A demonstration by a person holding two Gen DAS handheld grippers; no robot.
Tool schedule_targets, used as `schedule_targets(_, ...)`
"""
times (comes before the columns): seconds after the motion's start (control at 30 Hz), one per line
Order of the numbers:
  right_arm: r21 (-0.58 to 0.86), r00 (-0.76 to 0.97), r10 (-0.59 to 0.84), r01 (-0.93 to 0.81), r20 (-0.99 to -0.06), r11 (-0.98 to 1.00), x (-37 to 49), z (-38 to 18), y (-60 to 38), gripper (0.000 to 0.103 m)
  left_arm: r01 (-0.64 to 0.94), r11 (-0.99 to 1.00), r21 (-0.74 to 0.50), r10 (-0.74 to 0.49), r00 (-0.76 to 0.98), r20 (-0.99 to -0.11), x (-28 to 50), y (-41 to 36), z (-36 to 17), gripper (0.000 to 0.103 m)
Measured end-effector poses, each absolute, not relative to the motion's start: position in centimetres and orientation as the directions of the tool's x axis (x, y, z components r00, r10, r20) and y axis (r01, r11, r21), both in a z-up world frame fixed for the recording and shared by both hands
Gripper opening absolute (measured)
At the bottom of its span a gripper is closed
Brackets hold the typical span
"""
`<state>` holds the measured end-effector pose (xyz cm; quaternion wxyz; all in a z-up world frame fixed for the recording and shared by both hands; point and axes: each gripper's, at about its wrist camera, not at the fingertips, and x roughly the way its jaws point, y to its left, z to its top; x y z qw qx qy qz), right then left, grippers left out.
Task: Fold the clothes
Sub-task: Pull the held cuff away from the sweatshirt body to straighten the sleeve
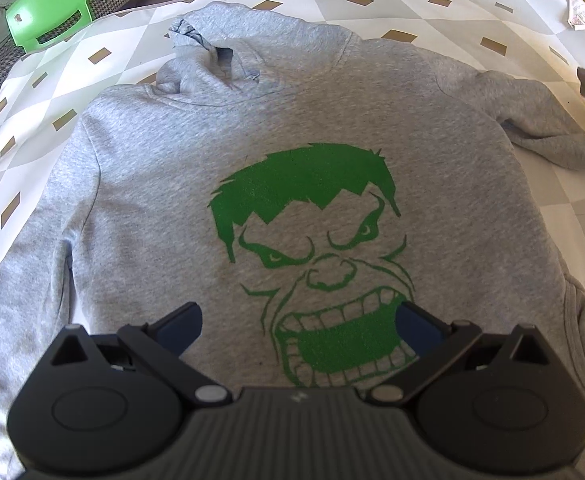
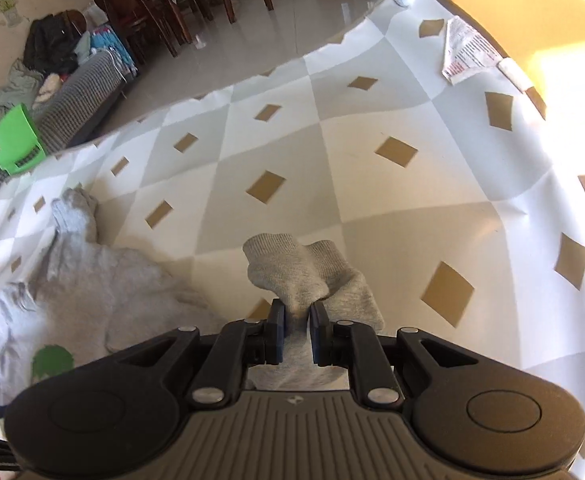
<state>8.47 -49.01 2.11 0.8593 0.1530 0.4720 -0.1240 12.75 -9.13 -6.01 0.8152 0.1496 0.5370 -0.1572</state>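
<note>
A grey hoodie [image 1: 292, 152] lies on the diamond-patterned tablecloth [image 2: 332, 152] beneath the left gripper [image 1: 298, 320], its jaws apart, while the right gripper [image 2: 297, 322] pinches the sleeve cuff [image 2: 292, 268], tiled floor [image 2: 260, 32] beyond.

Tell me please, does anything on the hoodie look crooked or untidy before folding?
Yes. The hood is bunched and twisted toward one side instead of lying flat above the grey hoodie. The sleeve cuff is pinched in the right claw, lifted off the tablecloth.

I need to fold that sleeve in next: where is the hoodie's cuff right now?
In the right wrist view, the cuff is pinched in the right hand-held gripper, lifted above the checked tablecloth, right of the hoodie.
</note>
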Motion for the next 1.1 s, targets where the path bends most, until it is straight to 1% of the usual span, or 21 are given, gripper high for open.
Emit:
schedule_targets(0.03, 0.099, 0.492, -0.100, 0.363, -0.865, 0.926, 8.1, 1.6, -49.3, 0.017, 0.419, 0.905, 0.073, -0.097, 0.372, -0.923, 12.4, -9.3, -6.0, 0.103)
schedule_targets(0.07, 0.061, 0.466, -0.127, 0.367, -0.876, 0.928, 7.6, 1.2, -49.7, 0.023, 0.421, 0.904, 0.070, -0.101, 0.371, -0.923, 11.9, -9.4, -6.0, 0.103)
schedule_targets(0.13, 0.035, 0.450, -0.150, 0.376, -0.881, 0.926, 6.7, 0.9, -50.4, 0.026, 0.417, 0.907, 0.060, -0.109, 0.370, -0.923, 11.0, -9.7, -6.1, 0.103)
schedule_targets(0.23, 0.053, 0.468, -0.163, 0.415, -0.869, 0.908, 5.8, 1.1, -51.6, 0.032, 0.388, 0.921, 0.025, -0.127, 0.360, -0.924, 9.8, -10.1, -6.3, 0.103)
schedule_targets(0.37, 0.093, 0.533, -0.156, 0.411, -0.832, 0.907, 5.7, 2.0, -51.8, 0.039, 0.354, 0.935, -0.008, -0.142, 0.356, -0.924, 8.4, -10.7, -6.7, 0.103)
schedule_targets(0.43, 0.101, 0.552, -0.143, 0.387, -0.821, 0.917, 6.2, 2.2, -51.3, 0.041, 0.344, 0.939, -0.012, -0.142, 0.356, -0.924, 7.9, -10.9, -7.0, 0.103)
schedule_targets(0.5, 0.113, 0.580, -0.117, 0.346, -0.806, 0.931, 6.7, 2.4, -50.4, 0.045, 0.343, 0.939, -0.007, -0.137, 0.355, -0.925, 7.6, -11.3, -7.3, 0.103)
schedule_targets(0.57, 0.118, 0.589, -0.086, 0.299, -0.803, 0.947, 7.5, 2.3, -49.4, 0.054, 0.357, 0.934, 0.009, -0.127, 0.356, -0.926, 7.5, -11.8, -7.6, 0.103)
schedule_targets(0.6, 0.116, 0.586, -0.073, 0.278, -0.807, 0.954, 8.0, 2.0, -48.9, 0.055, 0.366, 0.930, 0.019, -0.123, 0.359, -0.925, 7.4, -12.0, -7.7, 0.103)
schedule_targets(0.7, 0.085, 0.560, -0.057, 0.223, -0.826, 0.971, 9.2, 0.8, -47.5, 0.056, 0.363, 0.932, 0.007, -0.131, 0.355, -0.926, 7.7, -12.2, -7.8, 0.103)
schedule_targets(0.9, -0.088, 0.483, -0.141, 0.131, -0.864, 0.987, 11.3, -2.6, -44.6, 0.056, 0.347, 0.938, 0.001, -0.131, 0.355, -0.926, 8.1, -12.3, -7.9, 0.103)
schedule_targets(1.0, -0.127, 0.466, -0.172, 0.125, -0.868, 0.984, 12.0, -3.9, -44.2, 0.055, 0.349, 0.937, 0.000, -0.133, 0.357, -0.925, 8.1, -12.3, -7.9, 0.103)
schedule_targets(1.03, -0.125, 0.457, -0.175, 0.137, -0.872, 0.983, 12.2, -4.2, -44.2, 0.049, 0.350, 0.937, 0.000, -0.133, 0.358, -0.924, 8.0, -12.3, -7.9, 0.103)
schedule_targets(1.07, -0.123, 0.452, -0.180, 0.153, -0.874, 0.981, 12.4, -4.3, -44.3, 0.037, 0.351, 0.936, 0.000, -0.134, 0.358, -0.924, 8.0, -12.3, -7.9, 0.103)
schedule_targets(1.1, -0.121, 0.449, -0.186, 0.169, -0.874, 0.978, 12.5, -4.3, -44.4, 0.032, 0.352, 0.936, 0.000, -0.135, 0.359, -0.924, 8.0, -12.3, -8.0, 0.103)
